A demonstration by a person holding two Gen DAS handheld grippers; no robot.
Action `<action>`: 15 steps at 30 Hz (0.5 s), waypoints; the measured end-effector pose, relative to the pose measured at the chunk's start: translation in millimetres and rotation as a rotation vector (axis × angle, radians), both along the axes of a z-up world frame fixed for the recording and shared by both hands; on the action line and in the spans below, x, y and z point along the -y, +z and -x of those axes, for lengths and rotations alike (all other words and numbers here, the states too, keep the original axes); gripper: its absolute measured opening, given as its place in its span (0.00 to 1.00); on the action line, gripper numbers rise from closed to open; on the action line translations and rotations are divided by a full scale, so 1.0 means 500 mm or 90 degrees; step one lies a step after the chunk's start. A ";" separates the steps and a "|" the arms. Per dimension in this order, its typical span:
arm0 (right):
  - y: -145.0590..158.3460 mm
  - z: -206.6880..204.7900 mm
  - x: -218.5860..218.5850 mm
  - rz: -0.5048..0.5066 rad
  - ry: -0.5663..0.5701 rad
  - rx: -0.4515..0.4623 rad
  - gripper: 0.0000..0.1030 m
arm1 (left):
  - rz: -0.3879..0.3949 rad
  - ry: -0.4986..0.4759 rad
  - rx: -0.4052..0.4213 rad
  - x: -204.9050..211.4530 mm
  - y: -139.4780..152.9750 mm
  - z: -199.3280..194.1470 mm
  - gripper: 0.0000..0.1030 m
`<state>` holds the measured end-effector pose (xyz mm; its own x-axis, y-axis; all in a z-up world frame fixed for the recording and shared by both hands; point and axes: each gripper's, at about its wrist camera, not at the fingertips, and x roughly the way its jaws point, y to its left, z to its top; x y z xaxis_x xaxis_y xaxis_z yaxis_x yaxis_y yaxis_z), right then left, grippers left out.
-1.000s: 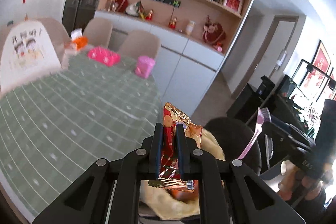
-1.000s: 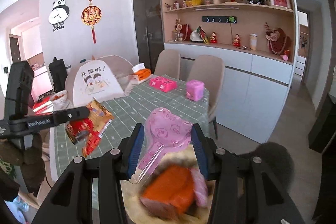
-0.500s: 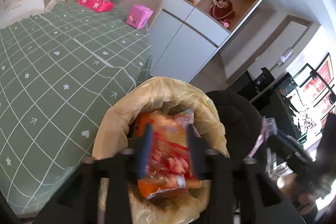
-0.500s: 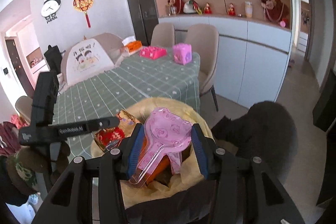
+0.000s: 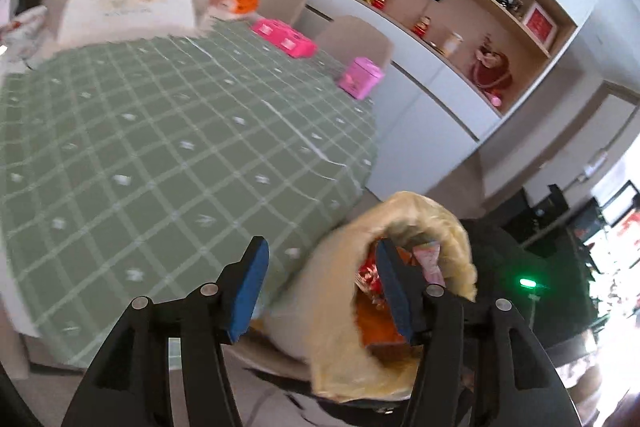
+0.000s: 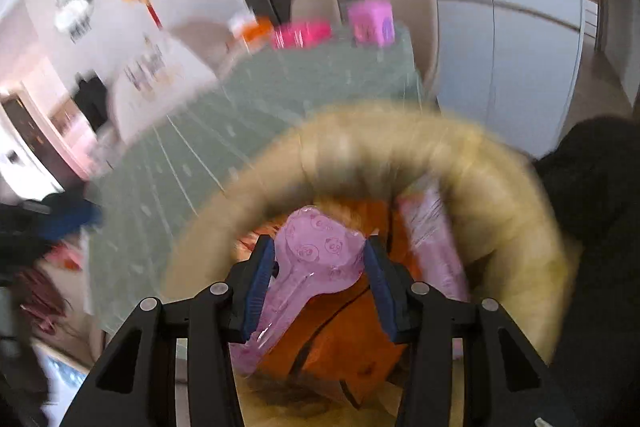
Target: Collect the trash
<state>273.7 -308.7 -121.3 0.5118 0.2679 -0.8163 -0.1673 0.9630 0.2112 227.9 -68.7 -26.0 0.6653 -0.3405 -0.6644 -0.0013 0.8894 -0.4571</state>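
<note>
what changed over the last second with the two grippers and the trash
The left gripper let the red snack wrapper drop into the yellow trash bag; its jaws are opening, empty. The right gripper sank over the bag, still clamping the pink plastic packaging.

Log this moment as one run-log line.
left gripper: opening, empty | right gripper: grips pink clear plastic panda blister pack over yellow-lined trash bin

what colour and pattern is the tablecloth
The tablecloth is sage green with a white grid and small white marks, sharpest in the left wrist view.
</note>
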 end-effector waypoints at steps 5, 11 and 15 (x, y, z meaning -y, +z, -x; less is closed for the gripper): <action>-0.011 0.005 -0.010 0.041 -0.008 -0.015 0.44 | -0.112 0.046 0.020 -0.035 0.019 0.060 0.55; 0.071 0.074 -0.011 0.053 -0.018 0.054 0.46 | -0.138 0.046 0.050 -0.067 0.042 0.143 0.55; 0.143 0.138 -0.008 0.052 -0.041 0.110 0.46 | -0.128 0.025 0.076 -0.080 0.073 0.206 0.55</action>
